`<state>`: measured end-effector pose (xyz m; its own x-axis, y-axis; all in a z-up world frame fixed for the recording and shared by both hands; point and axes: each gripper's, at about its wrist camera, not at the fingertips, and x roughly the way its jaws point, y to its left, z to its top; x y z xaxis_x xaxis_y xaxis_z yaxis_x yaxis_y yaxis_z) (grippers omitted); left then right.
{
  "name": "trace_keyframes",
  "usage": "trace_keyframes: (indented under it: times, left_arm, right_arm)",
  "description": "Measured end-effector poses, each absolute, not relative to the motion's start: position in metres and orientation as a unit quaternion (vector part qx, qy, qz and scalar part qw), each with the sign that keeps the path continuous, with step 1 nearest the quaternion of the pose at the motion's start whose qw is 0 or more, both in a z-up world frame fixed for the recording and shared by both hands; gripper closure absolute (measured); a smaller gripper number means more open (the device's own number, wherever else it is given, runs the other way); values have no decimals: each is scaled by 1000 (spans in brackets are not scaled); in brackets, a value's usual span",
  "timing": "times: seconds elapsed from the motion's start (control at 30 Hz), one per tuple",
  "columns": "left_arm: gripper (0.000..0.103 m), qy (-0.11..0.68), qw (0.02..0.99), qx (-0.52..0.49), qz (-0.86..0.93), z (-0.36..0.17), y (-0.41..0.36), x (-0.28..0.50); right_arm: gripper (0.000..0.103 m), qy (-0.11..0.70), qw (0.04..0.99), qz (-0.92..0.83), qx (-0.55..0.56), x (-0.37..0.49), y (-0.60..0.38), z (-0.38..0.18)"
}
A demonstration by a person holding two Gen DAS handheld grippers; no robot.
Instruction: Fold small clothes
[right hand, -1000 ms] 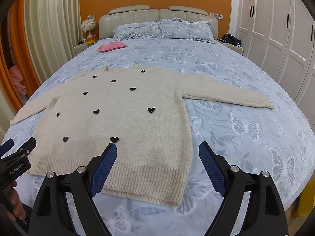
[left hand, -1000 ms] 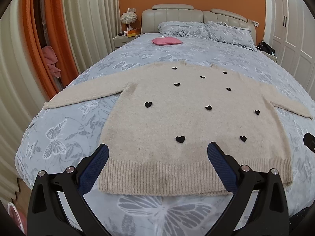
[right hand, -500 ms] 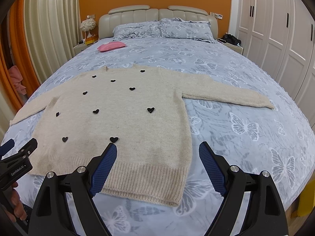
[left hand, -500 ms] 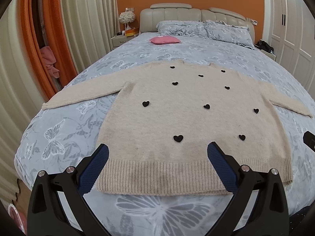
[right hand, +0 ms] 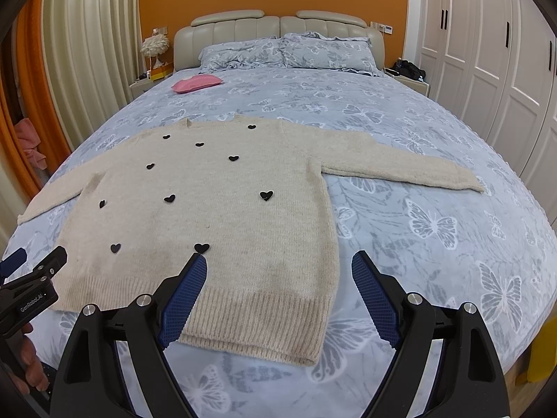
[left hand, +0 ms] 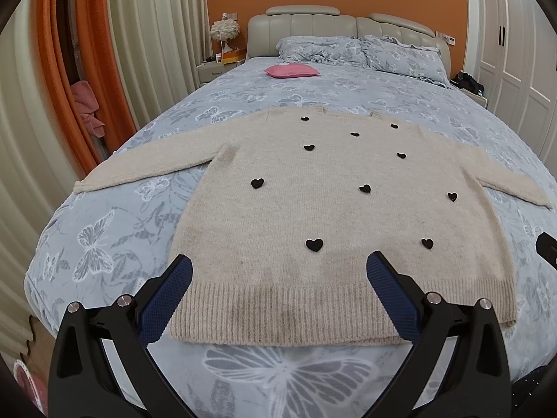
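A beige knit sweater [left hand: 330, 216] with small black hearts lies flat on the bed, both sleeves spread out sideways, ribbed hem nearest me. It also shows in the right wrist view [right hand: 216, 216]. My left gripper [left hand: 278, 268] is open and empty, held above the hem's left half. My right gripper [right hand: 278, 264] is open and empty, above the hem's right corner. The left gripper's tip shows at the left edge of the right wrist view [right hand: 31, 278].
The bed [right hand: 435, 244] has a grey-blue butterfly cover. A pink cushion [left hand: 291, 70] and pillows [left hand: 358, 52] lie near the headboard. Curtains [left hand: 146, 52] hang at left, white wardrobes [right hand: 487, 69] stand at right. A nightstand with a lamp [left hand: 224, 31] is beside the bed.
Both grippers have stayed open. The left view has shifted slightly, so the sweater sits a little further left in it. The sweater has not moved.
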<state>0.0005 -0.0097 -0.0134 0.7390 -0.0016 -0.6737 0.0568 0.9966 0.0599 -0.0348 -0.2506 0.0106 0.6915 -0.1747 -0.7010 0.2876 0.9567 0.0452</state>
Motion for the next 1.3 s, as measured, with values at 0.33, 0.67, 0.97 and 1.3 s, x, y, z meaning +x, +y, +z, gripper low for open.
trace_keyframes:
  times: [0.33,0.67,0.97,1.3]
  left_arm:
    - [5,362,931,37,-17,-14,-10,0]
    - [5,363,931,37,-17,-14,-11,1]
    - [5,363,931,37,-17,-14,-11,1]
    - [5,363,931,37,-17,-14,-11,1]
  right_arm:
    - [20,371,917,-126,76,-35,-251,11]
    - [20,372,916,-127,76,-35,-250,11]
    - [20,372,917,-126,76,-35,-251,10]
    - [20,372,916,-127,76,-35,-251,10]
